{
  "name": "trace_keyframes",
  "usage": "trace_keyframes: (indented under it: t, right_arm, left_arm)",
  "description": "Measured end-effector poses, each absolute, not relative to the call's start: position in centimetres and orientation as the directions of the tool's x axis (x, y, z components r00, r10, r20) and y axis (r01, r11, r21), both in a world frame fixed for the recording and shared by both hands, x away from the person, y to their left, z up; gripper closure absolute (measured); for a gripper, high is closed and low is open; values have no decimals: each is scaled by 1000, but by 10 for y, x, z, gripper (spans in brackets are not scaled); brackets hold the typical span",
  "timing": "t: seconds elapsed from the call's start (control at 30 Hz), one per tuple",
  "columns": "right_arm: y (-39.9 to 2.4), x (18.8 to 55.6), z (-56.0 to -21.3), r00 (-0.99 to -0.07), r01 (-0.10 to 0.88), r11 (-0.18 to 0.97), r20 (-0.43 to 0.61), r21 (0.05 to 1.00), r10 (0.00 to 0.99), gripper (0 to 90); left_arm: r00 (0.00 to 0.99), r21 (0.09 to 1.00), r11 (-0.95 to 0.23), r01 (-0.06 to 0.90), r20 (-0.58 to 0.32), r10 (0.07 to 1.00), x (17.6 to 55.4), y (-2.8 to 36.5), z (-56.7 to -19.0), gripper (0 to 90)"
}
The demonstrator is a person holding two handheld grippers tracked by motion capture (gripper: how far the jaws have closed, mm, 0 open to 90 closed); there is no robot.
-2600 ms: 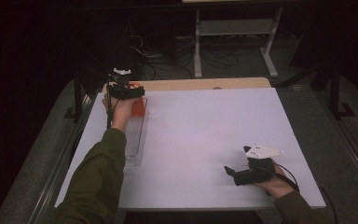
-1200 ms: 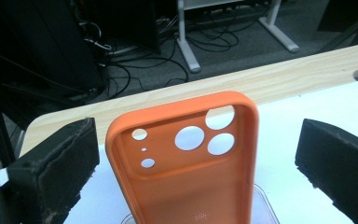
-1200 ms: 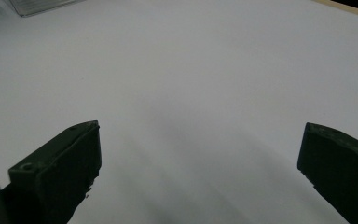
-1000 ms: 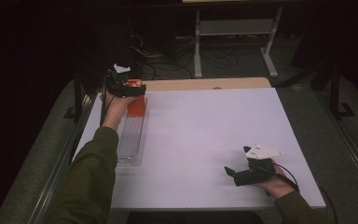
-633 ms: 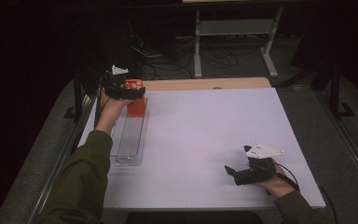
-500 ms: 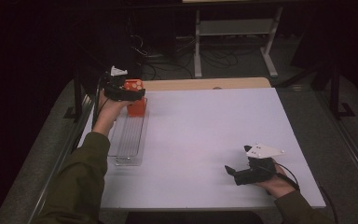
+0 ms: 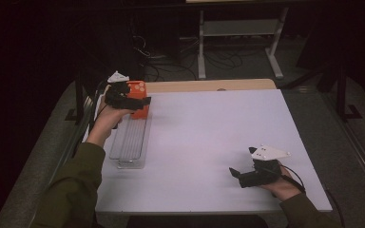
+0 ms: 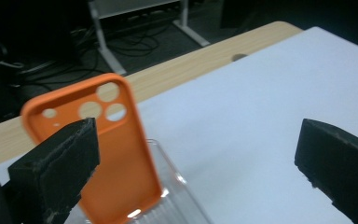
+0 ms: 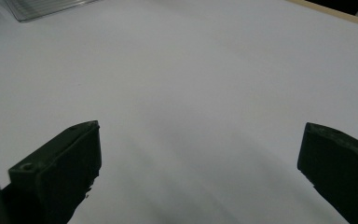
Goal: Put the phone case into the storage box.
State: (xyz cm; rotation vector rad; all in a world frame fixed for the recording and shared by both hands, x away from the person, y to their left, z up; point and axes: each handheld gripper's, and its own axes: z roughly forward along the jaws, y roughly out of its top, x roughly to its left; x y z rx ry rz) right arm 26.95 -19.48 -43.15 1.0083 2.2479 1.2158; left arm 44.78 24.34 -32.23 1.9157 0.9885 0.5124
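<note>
An orange phone case (image 8: 105,144) stands upright at the far end of a clear ribbed tray (image 7: 129,142) near the far left corner of the bench (image 7: 209,133). The left gripper (image 7: 135,102) hovers at the case, its fingers (image 8: 56,170) spread wide apart with the case just beside one finger. The right gripper (image 7: 237,175) rests near the near right corner, fingers (image 9: 58,163) also apart over bare bench.

the room is dim, its far side nearly black. a white table top (image 7: 218,137) is the brightest surface, with a light wooden strip (image 7: 209,85) along its far edge. beyond it a pale metal stand (image 7: 237,33) rests on a dark floor (image 7: 313,85), with tangled cables (image 7: 166,57) lying around its feet.
</note>
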Motion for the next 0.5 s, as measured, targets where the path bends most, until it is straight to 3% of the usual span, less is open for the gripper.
trace_keyframes:
  t: [0.5]
  right_arm:
    - [-194, 269, -431, -672, 401, 373, -8, 837, 741, 0]
  left_arm:
    - [693, 861, -329, 389, -38, 720, 415, 233, -328, 0]
